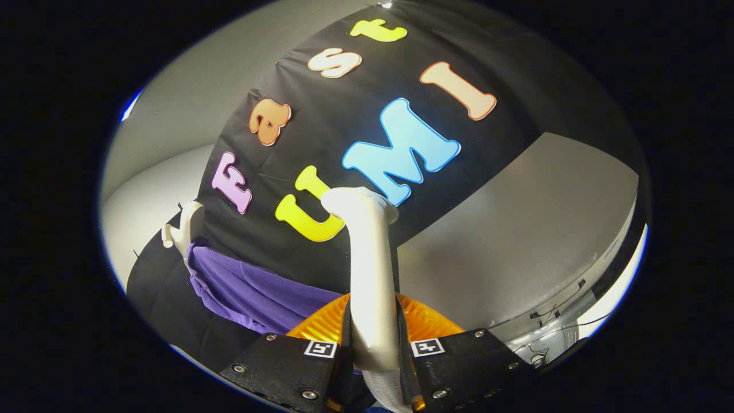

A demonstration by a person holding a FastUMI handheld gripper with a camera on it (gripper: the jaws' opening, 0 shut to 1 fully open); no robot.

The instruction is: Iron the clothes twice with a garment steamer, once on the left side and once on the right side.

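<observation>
So, left to right:
hanger (182,225): white plastic, against black cloth wall (355,149).
garment (252,289): purple, soft folds, hanging left of the fingers.
steamer (371,275): smooth white curved handle, ribbed orange translucent body.
gripper (374,344): fingers pinching steamer handle.

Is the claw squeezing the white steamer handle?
Yes, both fingers of the claw press on the white steamer handle, which stands up between them.

steamer (370,252): 1 | purple garment (252,289): 1 | hanger (184,226): 1 | gripper (373,350): 1, clamping steamer
</observation>
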